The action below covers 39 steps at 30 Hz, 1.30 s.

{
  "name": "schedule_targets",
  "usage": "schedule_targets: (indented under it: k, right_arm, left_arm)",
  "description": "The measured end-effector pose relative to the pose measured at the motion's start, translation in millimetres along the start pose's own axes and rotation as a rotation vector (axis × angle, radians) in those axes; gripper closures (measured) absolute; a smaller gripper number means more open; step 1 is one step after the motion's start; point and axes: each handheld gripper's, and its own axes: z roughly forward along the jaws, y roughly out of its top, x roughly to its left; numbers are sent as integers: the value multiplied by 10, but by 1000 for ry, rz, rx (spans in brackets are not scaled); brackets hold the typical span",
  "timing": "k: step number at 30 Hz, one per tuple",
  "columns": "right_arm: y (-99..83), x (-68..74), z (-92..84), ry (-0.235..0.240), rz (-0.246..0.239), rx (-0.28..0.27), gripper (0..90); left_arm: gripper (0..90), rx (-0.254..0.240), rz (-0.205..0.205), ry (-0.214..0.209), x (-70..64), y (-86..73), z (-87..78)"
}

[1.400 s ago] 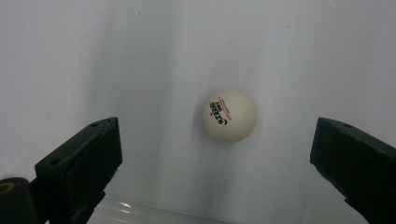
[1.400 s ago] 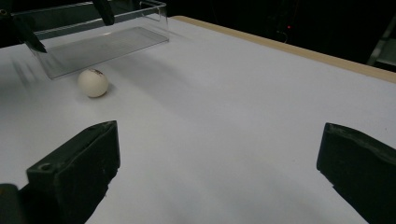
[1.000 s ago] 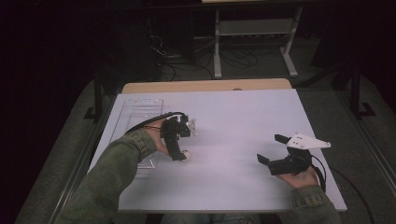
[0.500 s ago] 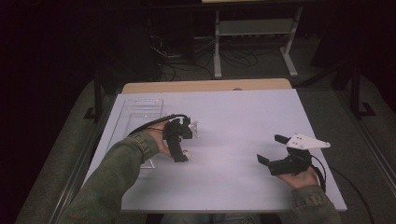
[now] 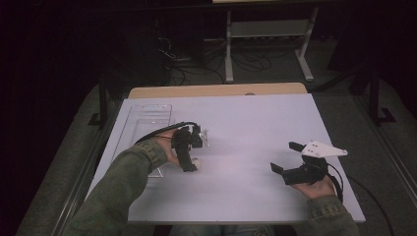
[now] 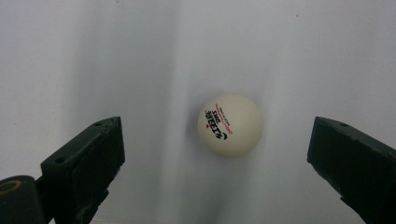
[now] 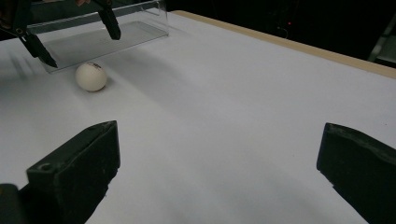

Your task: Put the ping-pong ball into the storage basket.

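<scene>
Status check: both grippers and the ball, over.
Left gripper open, jaws straddling the white ping-pong ball, not touching. Right gripper open, idle. Ball on white table, nothing blocking.

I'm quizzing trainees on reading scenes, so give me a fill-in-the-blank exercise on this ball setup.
1. The left claw hangs over a white table tennis ____ on the table.
2. The jaws of the left claw stand ____, touching nothing.
3. The clear plastic tray lies on the table's ____ side in the high view.
4. The right claw holds ____.

Missing words: ball; open; left; nothing
</scene>
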Motion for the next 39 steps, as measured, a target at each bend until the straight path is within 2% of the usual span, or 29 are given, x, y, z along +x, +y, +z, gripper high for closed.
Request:
schedule_targets:
  k: [10, 17, 22, 27, 29, 39]
  right_arm:
    - [0, -3, -14, -3, 3, -1, 0]
    - [1, 0, -16, -1, 2, -6, 0]
    - [2, 4, -14, 0, 3, -5, 0]
    - [5, -1, -22, 0, 6, -10, 0]
    - [5, -3, -25, -1, 8, -12, 0]
    - [7, -11, -39, -6, 9, -22, 0]
  left_arm:
    - [43, 21, 13, -13, -16, 25, 93]
    - [46, 19, -10, -33, -10, -39, 167]
    - [53, 23, -7, -31, -8, -52, 179]
    - [83, 24, 0, -44, -22, -39, 201]
    - [114, 30, 15, -46, -20, -30, 205]
    - [187, 39, 15, -41, -25, -28, 241]
